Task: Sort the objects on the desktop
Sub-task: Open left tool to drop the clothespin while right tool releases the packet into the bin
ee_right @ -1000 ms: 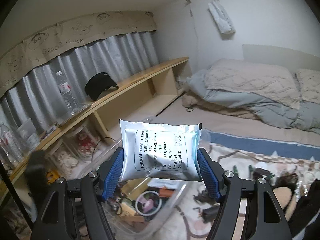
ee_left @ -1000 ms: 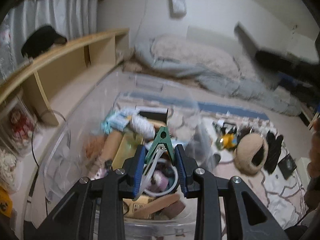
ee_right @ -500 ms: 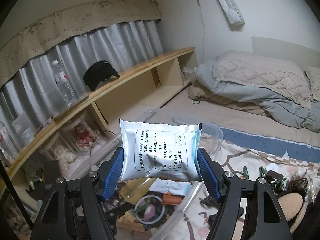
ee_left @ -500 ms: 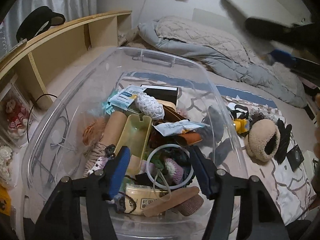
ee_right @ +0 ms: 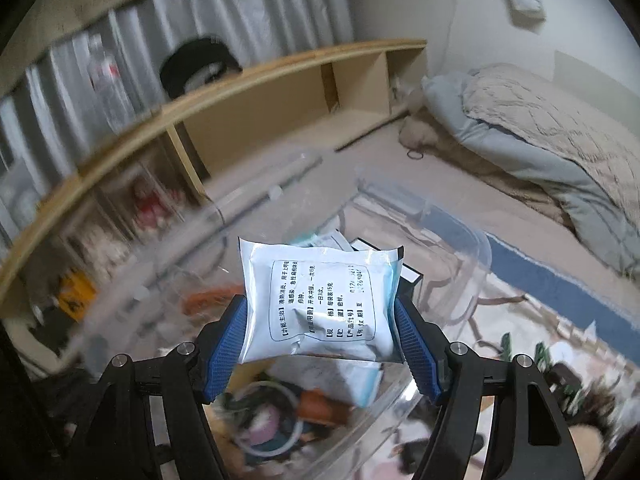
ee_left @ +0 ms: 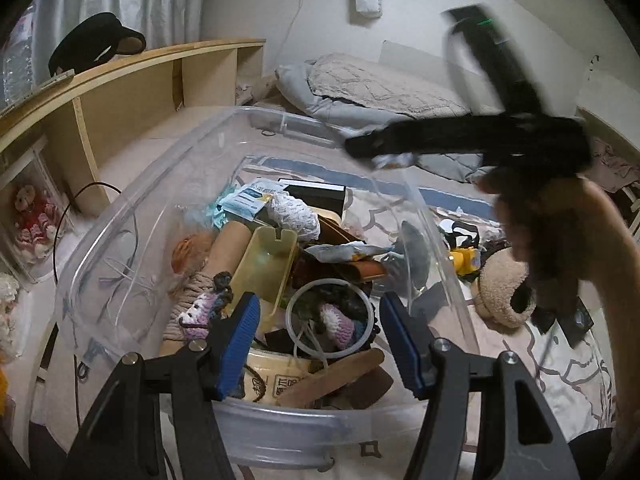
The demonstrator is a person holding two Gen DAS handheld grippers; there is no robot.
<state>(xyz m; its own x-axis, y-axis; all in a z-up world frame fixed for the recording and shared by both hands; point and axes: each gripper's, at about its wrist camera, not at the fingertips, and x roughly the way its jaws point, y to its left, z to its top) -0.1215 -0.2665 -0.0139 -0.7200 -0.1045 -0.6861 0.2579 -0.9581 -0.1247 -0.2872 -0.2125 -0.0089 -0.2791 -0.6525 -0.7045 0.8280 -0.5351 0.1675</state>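
Observation:
A clear plastic bin point(ee_left: 256, 432) filled with several mixed items stands on the floor below both grippers. My left gripper point(ee_left: 320, 320) hangs open just above the bin's near end, with nothing between its blue pads; a white ring point(ee_left: 296, 320) and a yellow tray point(ee_left: 264, 272) lie beneath it. My right gripper point(ee_right: 322, 320) is shut on a silver-white printed sachet point(ee_right: 320, 296) and holds it over the bin point(ee_right: 460, 240). In the left wrist view that right gripper point(ee_left: 460, 144) is a blurred black shape above the bin's far right rim, carried by a hand point(ee_left: 560, 232).
A wooden shelf unit point(ee_left: 120, 92) with a black cap point(ee_left: 92, 44) runs along the left. Bedding point(ee_left: 380, 88) lies behind the bin. Right of the bin, a tan plush slipper point(ee_left: 504, 292), a yellow toy point(ee_left: 464, 260) and dark small items sit on the patterned mat.
My left gripper opened and let go of the green clip it held, then sank a little toward the bin. My right gripper carried the sachet down and across to above the bin.

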